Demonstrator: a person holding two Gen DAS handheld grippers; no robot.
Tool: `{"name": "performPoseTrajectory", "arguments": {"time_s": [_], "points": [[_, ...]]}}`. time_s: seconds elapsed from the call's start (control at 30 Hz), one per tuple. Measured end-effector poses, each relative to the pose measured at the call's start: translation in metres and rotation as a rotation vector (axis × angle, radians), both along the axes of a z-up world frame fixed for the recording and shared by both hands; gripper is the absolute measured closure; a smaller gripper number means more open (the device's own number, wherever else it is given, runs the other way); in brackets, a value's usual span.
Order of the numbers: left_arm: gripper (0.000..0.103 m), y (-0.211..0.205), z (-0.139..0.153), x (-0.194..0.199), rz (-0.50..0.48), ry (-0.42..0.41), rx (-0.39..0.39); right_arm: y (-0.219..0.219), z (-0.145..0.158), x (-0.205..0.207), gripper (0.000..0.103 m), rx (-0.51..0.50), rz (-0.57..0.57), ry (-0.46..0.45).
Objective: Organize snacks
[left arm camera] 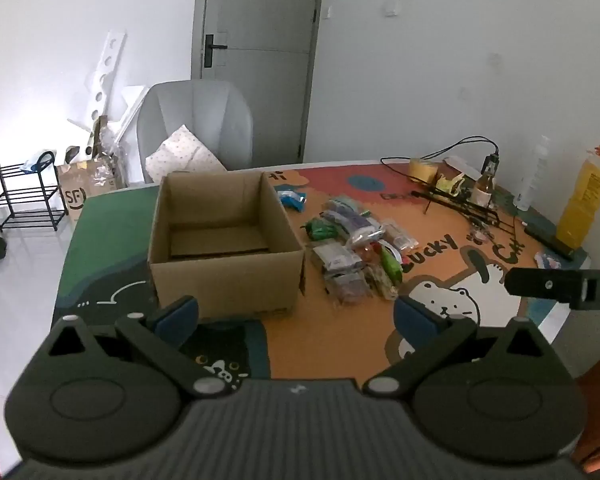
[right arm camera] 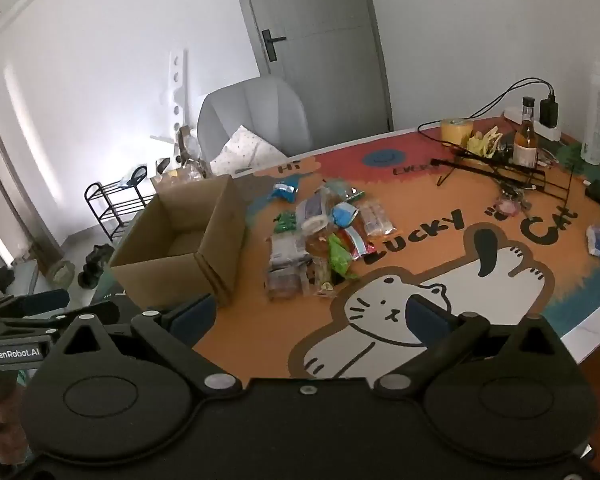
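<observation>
I am holding both grippers above the near edge of the table, w/ nothing in them. My left gripper is having its fingers spread wide apart, and my right gripper is the same, released and empty. I think I am keeping them wide bc the first grab is not yet done and a loose packet needs room on both sides.

The cardboard box is standing upright w/ its top open, on the left part of the mat, and inside I am seeing only its bottom. It is placed just beside the pile of snacks, prob. so each packet is travelling only a short way. The pile is lying right of the box, packets overlapping each other; a green packet is sitting on the near side, and a blue packet is lying a bit apart behind.

The bottle and wire rack at the far right are well apart from the snacks, so they are not disturbing.
</observation>
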State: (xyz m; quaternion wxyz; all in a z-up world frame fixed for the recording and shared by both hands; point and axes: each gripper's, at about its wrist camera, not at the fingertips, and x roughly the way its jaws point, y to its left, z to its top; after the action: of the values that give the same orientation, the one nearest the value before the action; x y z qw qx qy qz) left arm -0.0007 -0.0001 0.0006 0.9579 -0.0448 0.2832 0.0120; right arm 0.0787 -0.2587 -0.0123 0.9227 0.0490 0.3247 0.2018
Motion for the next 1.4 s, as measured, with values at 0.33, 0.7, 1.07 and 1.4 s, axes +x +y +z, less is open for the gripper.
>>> {"name": "performPoseTrajectory", "arguments": {"time_s": [0.33, 0.7, 1.07, 1.4], "points": [[0.000, -0.001, 0.001, 0.002, 0.000, 0.013, -0.006, 0.007, 0.001, -0.004, 0.000, -0.064, 0.005, 0.004], [0.000, 0.002, 0.000, -0.005, -0.004, 0.013, -0.007, 0.005, 0.006, -0.006, 0.000, -0.057, 0.018, -0.004], [0.000, 0.003, 0.003, -0.009, -0.005, 0.010, -0.007, 0.003, 0.009, -0.009, 0.000, -0.069, 0.006, -0.027], [0.000, 0.004, 0.005, -0.009, -0.004, 0.009, -0.006, 0.004, 0.011, -0.009, 0.000, -0.067, 0.016, -0.024]]}}
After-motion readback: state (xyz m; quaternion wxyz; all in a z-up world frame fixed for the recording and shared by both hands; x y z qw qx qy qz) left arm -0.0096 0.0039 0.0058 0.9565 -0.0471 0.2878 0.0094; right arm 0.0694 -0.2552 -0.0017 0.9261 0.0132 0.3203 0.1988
